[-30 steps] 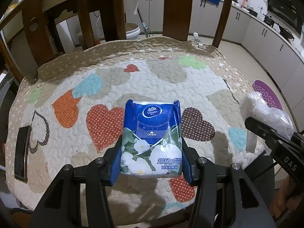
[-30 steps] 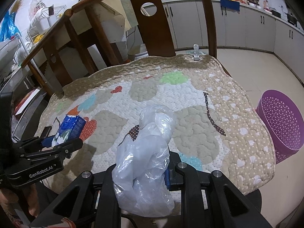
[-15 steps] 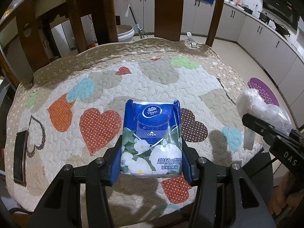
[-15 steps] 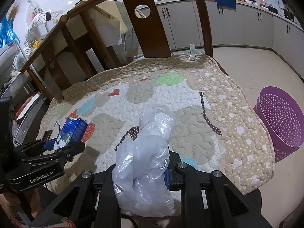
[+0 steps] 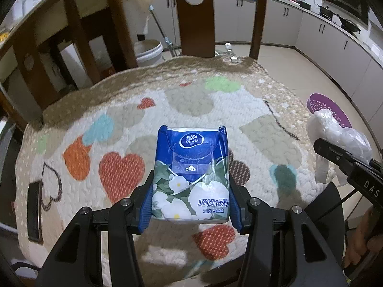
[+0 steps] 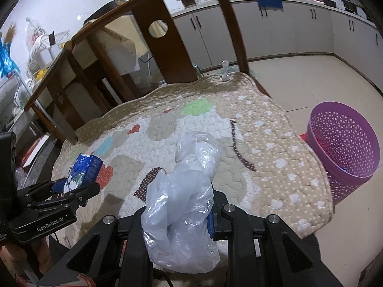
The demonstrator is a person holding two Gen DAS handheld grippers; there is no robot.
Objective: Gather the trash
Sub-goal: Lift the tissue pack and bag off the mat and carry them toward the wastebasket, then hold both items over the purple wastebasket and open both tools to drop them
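Note:
My left gripper [image 5: 190, 184] is shut on a blue Vinda tissue pack [image 5: 191, 169] and holds it above the quilted chair cushion [image 5: 119, 124]. The pack also shows in the right wrist view [image 6: 83, 169] at the left. My right gripper [image 6: 178, 205] is shut on a crumpled clear plastic bag [image 6: 186, 191], held above the cushion's near edge. That bag also shows in the left wrist view [image 5: 340, 136] at the right. A purple mesh waste basket [image 6: 344, 148] stands on the floor right of the chair, also seen in the left wrist view [image 5: 320, 102].
The wooden chair back [image 5: 194, 16] rises behind the cushion [image 6: 263, 143]. A black flat object [image 5: 34, 210] lies at the cushion's left edge. A white bucket [image 5: 148, 52] stands behind the chair. Kitchen cabinets [image 6: 299, 31] line the far wall.
Both grippers have lifted and drawn back a little with their loads still held. The purple basket shows more fully in the right wrist view.

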